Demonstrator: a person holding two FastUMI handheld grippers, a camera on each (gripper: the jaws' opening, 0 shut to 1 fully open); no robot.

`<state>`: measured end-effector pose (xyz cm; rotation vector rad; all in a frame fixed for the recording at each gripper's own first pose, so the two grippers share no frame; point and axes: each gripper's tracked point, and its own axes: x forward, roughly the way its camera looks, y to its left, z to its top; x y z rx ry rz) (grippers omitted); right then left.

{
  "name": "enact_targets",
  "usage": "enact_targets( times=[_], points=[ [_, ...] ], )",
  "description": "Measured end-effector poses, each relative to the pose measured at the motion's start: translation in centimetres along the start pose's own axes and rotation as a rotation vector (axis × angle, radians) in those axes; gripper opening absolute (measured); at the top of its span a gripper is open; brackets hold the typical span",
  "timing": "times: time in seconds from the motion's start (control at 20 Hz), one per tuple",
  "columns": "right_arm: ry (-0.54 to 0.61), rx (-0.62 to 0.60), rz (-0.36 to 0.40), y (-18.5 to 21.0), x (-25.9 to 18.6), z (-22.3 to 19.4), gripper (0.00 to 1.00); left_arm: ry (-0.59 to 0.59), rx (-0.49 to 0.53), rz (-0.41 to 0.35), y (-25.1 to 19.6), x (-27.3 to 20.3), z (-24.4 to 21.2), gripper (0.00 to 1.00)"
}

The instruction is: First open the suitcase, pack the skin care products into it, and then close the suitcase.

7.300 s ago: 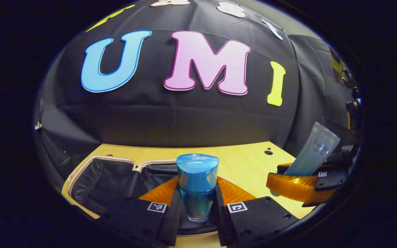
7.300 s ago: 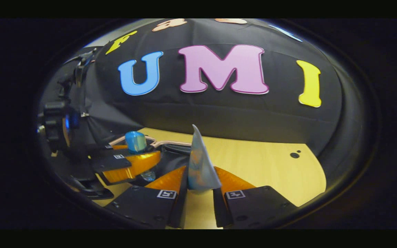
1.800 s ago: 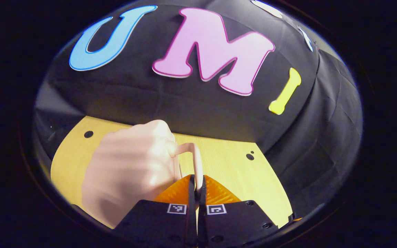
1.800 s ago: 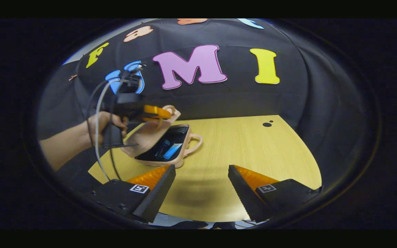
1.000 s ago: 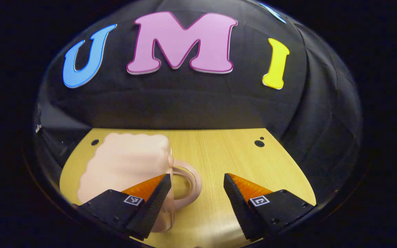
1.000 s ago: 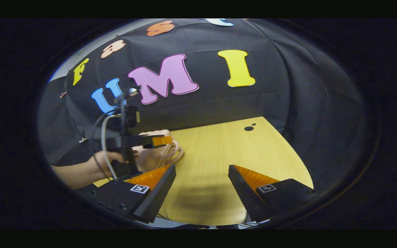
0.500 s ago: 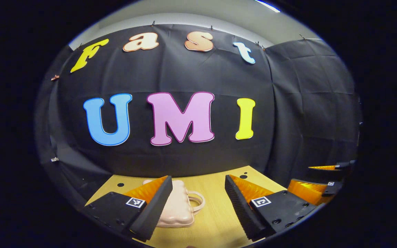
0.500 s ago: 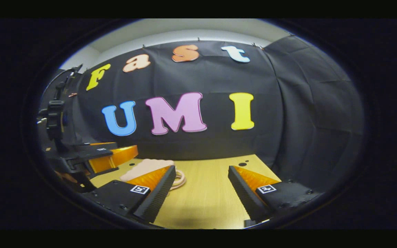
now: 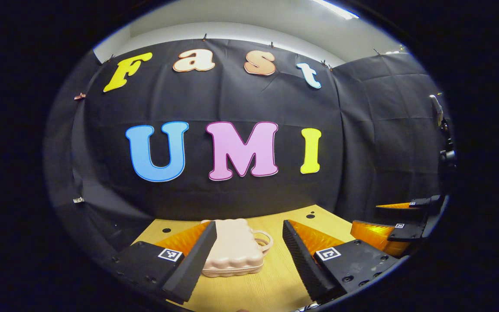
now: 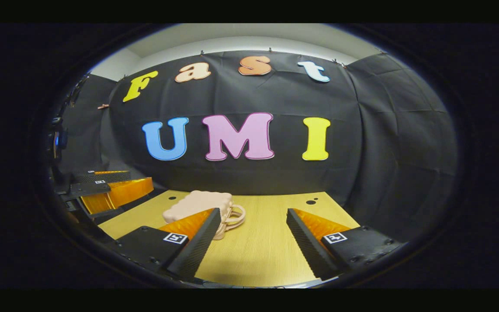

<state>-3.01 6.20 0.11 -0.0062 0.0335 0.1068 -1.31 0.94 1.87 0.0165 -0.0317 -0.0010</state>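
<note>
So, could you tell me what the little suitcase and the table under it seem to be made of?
The suitcase looks like moulded plastic with a matte pale pink finish: its ribbed shell holds a rigid shape with soft highlights. The table looks like light wood or a wood-look laminate, judging by its fine straight grain; I cannot tell which.

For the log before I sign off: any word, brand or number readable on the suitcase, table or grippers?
Suitcase: no writing visible.
Table: none.
Left gripper: square coded tags, a pattern, no words.
Right gripper: the same tags, no words.
</note>
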Motion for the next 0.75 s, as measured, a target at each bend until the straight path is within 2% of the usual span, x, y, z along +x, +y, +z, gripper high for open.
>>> enact_targets(
  times=[0.25, 0.6, 0.75],
  points=[
    [0.029, 0.009, -0.011, 0.4, -0.8, -1.2, 0.97, 0.009, -0.004, -0.018, 0.4, -0.1, -0.6, 0.96],
    [0.034, 0.041, -0.062, -1.2, -1.6, -1.3, 0.97, 0.029, 0.019, -0.008, 0.8, 0.3, -1.2, 0.96],
    [0.036, 0.038, -0.065, -1.6, -1.5, -1.3, 0.98, 0.06, -0.01, -0.027, 0.3, 0.1, -1.5, 0.96]
  ],
)
